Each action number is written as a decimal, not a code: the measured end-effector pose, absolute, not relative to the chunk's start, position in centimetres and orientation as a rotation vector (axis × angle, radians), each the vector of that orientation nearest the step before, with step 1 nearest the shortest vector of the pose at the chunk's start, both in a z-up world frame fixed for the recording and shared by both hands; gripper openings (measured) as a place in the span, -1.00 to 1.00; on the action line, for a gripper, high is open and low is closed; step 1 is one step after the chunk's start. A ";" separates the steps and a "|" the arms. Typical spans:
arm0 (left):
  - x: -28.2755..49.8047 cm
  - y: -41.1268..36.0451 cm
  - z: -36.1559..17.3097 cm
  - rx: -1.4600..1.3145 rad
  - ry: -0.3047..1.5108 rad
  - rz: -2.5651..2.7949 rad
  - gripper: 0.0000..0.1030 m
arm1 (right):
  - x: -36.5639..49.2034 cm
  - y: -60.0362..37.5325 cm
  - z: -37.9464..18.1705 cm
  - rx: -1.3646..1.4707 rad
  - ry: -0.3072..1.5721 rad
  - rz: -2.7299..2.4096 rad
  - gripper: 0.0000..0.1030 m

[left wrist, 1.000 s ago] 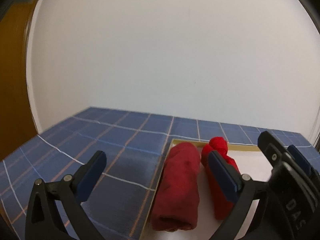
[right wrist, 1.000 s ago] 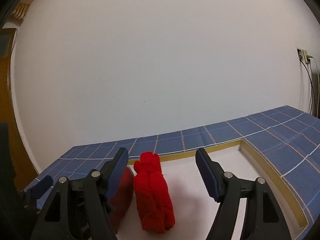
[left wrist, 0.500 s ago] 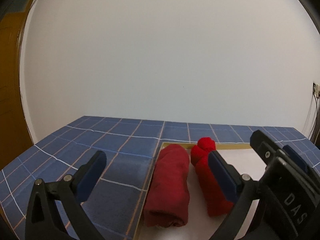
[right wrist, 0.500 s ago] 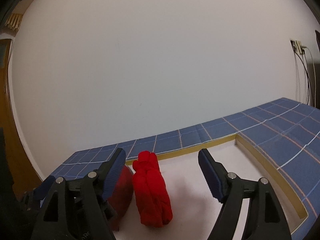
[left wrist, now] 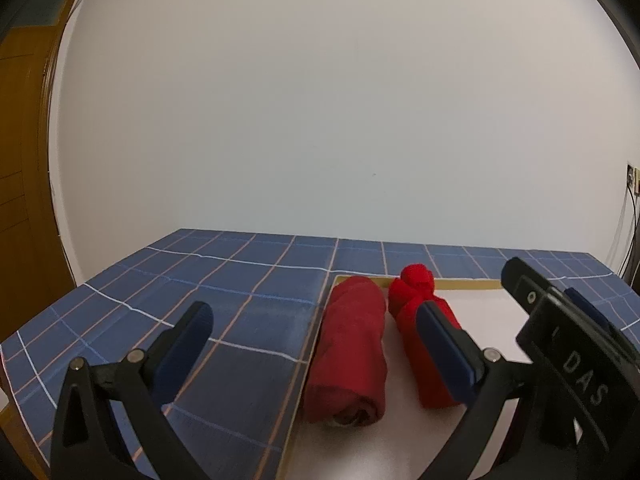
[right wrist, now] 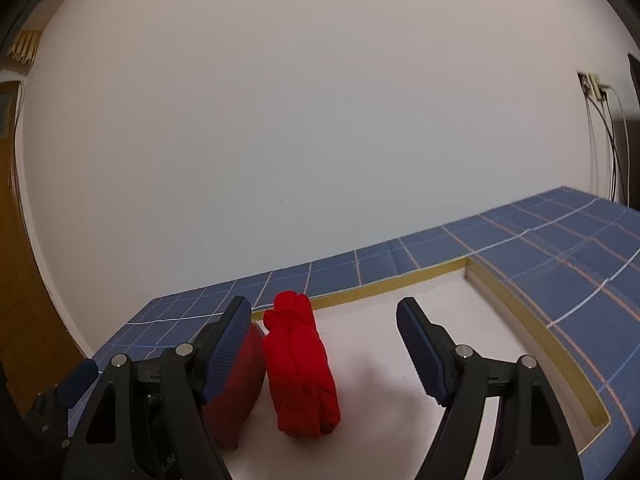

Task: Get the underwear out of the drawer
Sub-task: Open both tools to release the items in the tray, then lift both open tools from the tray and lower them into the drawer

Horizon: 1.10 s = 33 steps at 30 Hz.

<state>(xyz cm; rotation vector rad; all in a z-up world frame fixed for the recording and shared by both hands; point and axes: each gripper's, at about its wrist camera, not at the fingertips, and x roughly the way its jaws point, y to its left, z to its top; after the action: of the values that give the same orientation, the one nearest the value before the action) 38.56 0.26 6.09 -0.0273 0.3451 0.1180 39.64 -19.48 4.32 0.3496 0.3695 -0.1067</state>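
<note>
Bright red underwear roll [right wrist: 300, 364] lay at the lower centre of the right view, in the white-floored drawer [right wrist: 400, 360], touching a darker red roll [left wrist: 352, 348] beside the drawer's left wall. Blue checked cloth [left wrist: 224, 300] covered the table around the recess. Right gripper [right wrist: 324, 344] fingers spread, nothing gripped. Left gripper [left wrist: 316, 348] fingers spread too, empty.

Home-like room: wooden door [left wrist: 24, 184], checked tablecloth [left wrist: 224, 296], wall socket [right wrist: 591, 86].
</note>
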 end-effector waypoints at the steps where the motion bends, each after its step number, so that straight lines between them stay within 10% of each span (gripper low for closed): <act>1: 38.4 0.3 6.1 -0.028 0.346 0.118 1.00 | 39.6 -19.6 4.2 0.357 0.374 -0.098 0.50; 33: 30.8 2.5 3.2 -0.028 0.488 -0.009 1.00 | 26.0 -21.3 4.7 0.409 0.420 0.050 0.50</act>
<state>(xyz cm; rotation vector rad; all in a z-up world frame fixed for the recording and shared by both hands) 30.81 2.47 3.21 -0.0278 0.4875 -0.0089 25.97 -21.34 4.68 0.4092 0.4204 0.0497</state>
